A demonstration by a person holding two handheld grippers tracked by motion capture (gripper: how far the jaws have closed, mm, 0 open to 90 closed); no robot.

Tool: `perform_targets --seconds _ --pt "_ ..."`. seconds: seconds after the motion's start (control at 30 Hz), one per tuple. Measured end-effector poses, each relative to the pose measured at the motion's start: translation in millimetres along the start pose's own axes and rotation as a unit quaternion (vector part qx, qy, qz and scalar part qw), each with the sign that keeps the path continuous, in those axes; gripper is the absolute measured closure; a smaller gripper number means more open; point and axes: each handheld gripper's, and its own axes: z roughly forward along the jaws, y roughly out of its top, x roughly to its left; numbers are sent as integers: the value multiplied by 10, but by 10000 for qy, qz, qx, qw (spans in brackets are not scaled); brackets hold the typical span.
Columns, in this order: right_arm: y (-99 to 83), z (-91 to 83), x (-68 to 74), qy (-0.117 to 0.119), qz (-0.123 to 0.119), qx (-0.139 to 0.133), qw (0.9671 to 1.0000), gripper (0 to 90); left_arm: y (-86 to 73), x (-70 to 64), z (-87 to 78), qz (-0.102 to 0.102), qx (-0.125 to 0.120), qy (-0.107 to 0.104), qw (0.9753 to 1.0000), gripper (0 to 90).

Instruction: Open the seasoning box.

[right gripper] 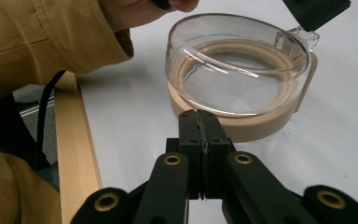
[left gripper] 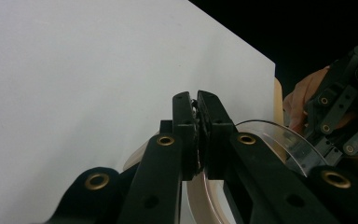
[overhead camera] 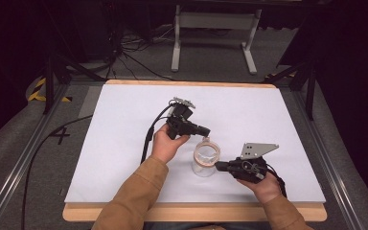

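Container [right gripper: 235, 79]: clear round tub w/ beige lid ring, sits lid-down on white table [overhead camera: 124, 143], near the front edge, between both hands. Small clear tab [right gripper: 303, 36] on its far rim.
R gripper [right gripper: 199, 121]: nearest, jaws fully closed on nothing, tips just short of the beige ring [right gripper: 242, 126], not touching as far as I can tell. Low, near table level.
L gripper [overhead camera: 206, 130]: farther side, jaws pinched on the clear tab at the rim. Left gripper view shows jaws [left gripper: 196, 112] pressed together w/ thin clear plastic between, so gripping the tab.
Risk 1: tab is small + slick. Pull at an angle and jaws likely slip off; tub drops back or skids.
Risk 2: nothing pins the base. If L lifts, whole tub prob comes up w/ ring attached instead of separating.
Risk 3: R closed = can only push. Shove on ring slides the tub toward L, could twist the tab out of grip or crack it.
Risk 4: tub sits near front wood edge [right gripper: 74, 154]; skid that way could take it off the table.
Sleeve [right gripper: 42, 37]: loose cuff close to tub on L side, snag poss.
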Motion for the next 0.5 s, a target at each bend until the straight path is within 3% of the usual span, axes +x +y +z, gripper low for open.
perform_targets --seconds 0.33,0.5 --pt "1 1 -5 22 31 -25 10000 897 2 -2 1 -13 -3 4 10000 863" --pt "8 5 -10 33 44 -73 10000 898 18 -54 -17 23 30 229 9997 811"
